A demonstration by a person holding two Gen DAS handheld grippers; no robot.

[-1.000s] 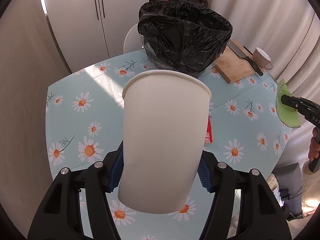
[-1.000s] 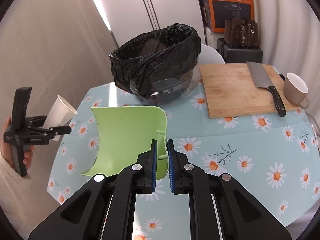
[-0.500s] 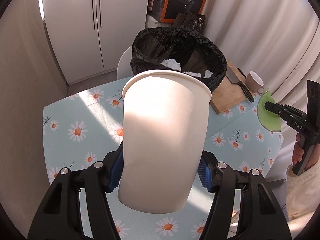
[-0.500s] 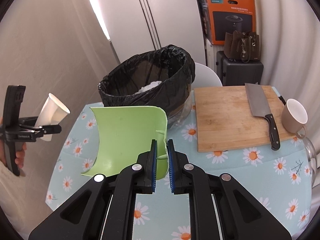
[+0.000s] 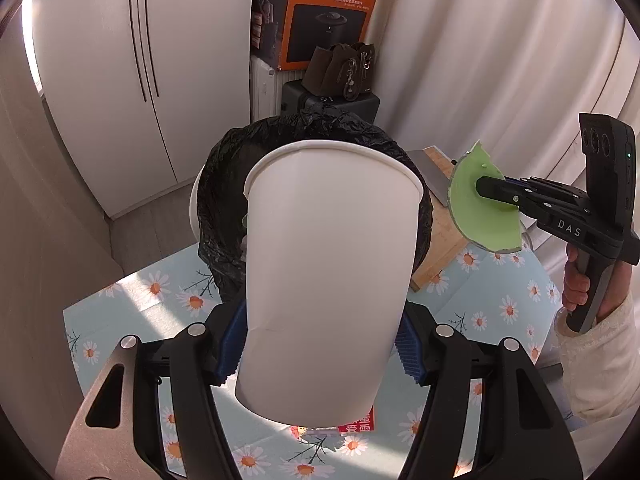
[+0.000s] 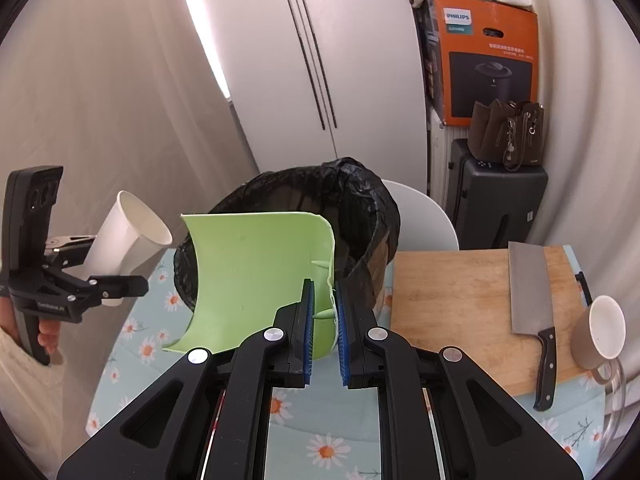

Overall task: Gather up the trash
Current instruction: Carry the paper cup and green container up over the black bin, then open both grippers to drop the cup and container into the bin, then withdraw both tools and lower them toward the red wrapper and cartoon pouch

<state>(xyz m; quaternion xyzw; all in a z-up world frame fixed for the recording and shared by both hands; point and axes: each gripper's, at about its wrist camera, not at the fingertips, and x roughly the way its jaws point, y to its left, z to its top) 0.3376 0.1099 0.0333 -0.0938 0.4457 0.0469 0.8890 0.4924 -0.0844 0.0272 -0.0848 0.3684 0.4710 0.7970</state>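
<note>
**Both grippers hold trash near the bin**

Now the left gripper [image 5: 320, 344] squeezes a white paper cup [image 5: 326, 280] between its blue pads [image 5: 230, 344]. The cup's open end points away from the camera, toward the bin. In the right wrist view the same cup [image 6: 128, 236] sits at about 9 o'clock, tilted, with its open mouth turned toward the bin, and a hand [image 6: 46, 334] grips the handle below it.

The right gripper [image 6: 323, 320] is pinched tight on the edge of a broken green plastic piece [image 6: 256, 276]. The piece curves like part of a bowl and reaches out to the left of the pads. In the left wrist view that green piece [image 5: 478, 216] is at about 3 o'clock, up in the air beside the bin.

A trash bin with a black bag [image 6: 360, 216] stands on a table [image 6: 320, 440] with a blue daisy cloth. At about 3 o'clock from the bin lies a wooden cutting board [image 6: 448, 300]. A cleaver [image 6: 530, 300] rests on it. A beige mug [image 6: 600, 328] stands just beside the board. A red packet [image 5: 360, 424] peeks out under the cup on the cloth.
</note>
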